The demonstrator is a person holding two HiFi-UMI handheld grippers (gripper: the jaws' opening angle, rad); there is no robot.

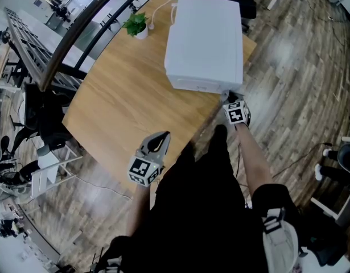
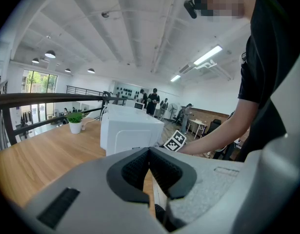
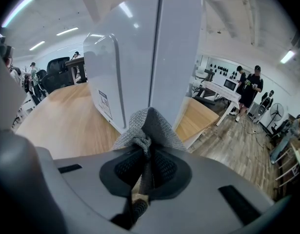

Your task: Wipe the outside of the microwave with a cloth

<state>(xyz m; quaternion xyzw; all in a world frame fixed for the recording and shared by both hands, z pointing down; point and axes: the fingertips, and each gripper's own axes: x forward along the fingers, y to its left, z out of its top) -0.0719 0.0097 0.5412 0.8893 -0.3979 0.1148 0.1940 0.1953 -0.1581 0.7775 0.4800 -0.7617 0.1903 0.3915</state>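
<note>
The white microwave [image 1: 204, 41] stands on the wooden table [image 1: 123, 101] at its near right corner. In the right gripper view its front corner [image 3: 140, 62] rises just ahead of the jaws. My right gripper [image 3: 146, 152] is shut on a grey knitted cloth [image 3: 149, 128], which bunches up out of the jaws close to the microwave's lower front corner. In the head view this gripper [image 1: 236, 111] sits at the microwave's near right corner. My left gripper [image 1: 152, 152] hovers at the table's near edge, jaws shut with nothing between them [image 2: 150, 167].
A small potted plant [image 1: 137, 24] stands at the table's far left, with a white cable behind the microwave. Black chairs [image 1: 41, 115] sit left of the table. Wooden floor lies to the right. Several people stand far off in the room.
</note>
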